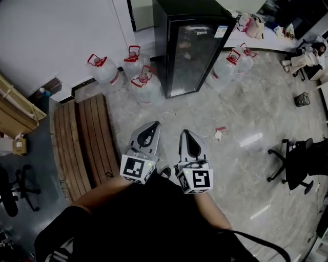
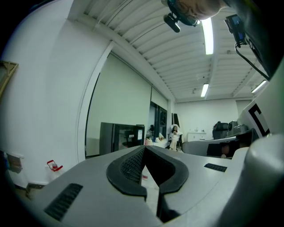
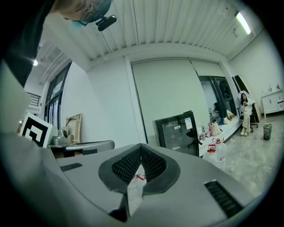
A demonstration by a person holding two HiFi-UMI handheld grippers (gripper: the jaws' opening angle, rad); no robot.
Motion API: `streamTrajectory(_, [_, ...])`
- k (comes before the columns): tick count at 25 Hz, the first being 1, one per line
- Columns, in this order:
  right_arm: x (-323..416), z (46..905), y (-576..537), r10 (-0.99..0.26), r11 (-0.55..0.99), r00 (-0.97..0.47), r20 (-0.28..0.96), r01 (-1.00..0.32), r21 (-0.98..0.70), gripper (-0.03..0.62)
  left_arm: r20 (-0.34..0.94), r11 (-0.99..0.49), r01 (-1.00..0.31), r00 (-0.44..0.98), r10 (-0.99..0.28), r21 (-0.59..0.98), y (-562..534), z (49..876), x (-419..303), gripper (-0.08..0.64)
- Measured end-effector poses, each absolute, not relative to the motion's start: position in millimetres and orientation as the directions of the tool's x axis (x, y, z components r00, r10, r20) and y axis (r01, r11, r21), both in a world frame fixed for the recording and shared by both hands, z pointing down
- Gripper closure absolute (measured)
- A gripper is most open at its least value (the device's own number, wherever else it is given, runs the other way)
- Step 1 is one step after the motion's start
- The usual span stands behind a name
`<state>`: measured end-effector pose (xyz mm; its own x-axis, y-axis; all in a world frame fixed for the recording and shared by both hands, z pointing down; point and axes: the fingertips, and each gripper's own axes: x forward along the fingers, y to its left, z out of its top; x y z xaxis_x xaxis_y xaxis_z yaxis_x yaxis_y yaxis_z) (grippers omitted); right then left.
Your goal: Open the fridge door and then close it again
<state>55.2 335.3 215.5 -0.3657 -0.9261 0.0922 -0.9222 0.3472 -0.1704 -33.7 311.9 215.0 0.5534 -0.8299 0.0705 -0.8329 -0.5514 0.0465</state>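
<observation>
The left gripper (image 1: 152, 128) and right gripper (image 1: 187, 137) were clenched on nothing, well short of the fridge (image 1: 184, 11). The approach required squarely facing its shut door (image 1: 193, 56).

L gripper (image 2: 143, 150) fills the lower frame: grey body, black ribbed pads (image 2: 131, 166), jaws meeting at the tips w/ nothing between them. Beyond the tips, well apart, the black glass-front fridge (image 2: 122, 137) stands w/ door shut, against a pale wall panel (image 2: 120, 102). Red-handled water jug (image 2: 54, 166) low at left by the white wall. Far back, a person in white (image 2: 174, 135) sits. Strip lights (image 2: 207, 35) on the ribbed ceiling.
</observation>
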Motion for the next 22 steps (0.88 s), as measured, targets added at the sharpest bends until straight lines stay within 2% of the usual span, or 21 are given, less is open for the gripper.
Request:
streamTrajectory(6, [49.0, 224.1, 263.4, -0.929, 0.333, -0.349, 0.12, -0.933, -0.137, 0.577, 0.084, -0.571, -0.818, 0.575, -0.814, 0.072, 241.3, 234.8, -34.3, 0.554])
streamTrajectory(12, [42.9, 233.3, 165.0, -0.94, 0.292, -0.307, 0.15, -0.95, -0.11, 0.577, 0.037, -0.624, -0.778, 0.627, -0.778, 0.073, 143.7, 226.3, -37.0, 0.554])
streamTrajectory(22, [17.5, 233.3, 39.1, -0.956, 0.23, -0.242, 0.164, -0.969, -0.092, 0.577, 0.097, -0.665, -0.734, 0.678, -0.729, 0.14, 17.6, 247.6, -64.3, 0.554])
